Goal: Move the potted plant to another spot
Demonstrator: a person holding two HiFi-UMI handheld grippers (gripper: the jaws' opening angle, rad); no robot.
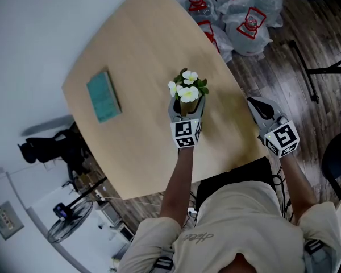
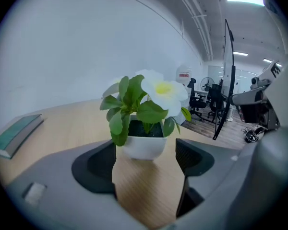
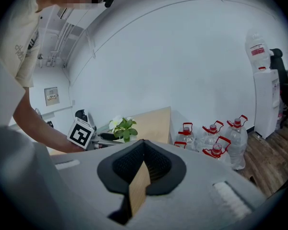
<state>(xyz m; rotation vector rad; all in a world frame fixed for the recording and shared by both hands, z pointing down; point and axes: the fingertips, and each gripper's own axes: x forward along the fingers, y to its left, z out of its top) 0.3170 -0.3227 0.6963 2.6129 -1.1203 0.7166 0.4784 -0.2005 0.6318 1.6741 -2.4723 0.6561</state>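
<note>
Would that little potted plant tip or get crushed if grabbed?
Probably light: the white pot is small. Perhaps tippy, since its leaves and flowers spread wider than it. The flowers look delicate, the pot rigid.

1. Table (image 1: 136,50) is bare beyond the plant (image 1: 187,92) and to its left, loads of room there.
2. Only clutter up top: a book (image 1: 103,96), well left of the plant.
3. Left gripper (image 1: 186,111) blocks the plant's near side, jaws wide either side of it.
4. Bottles (image 1: 238,10) sit beyond the plant, down on the floor (image 1: 273,67).
</note>
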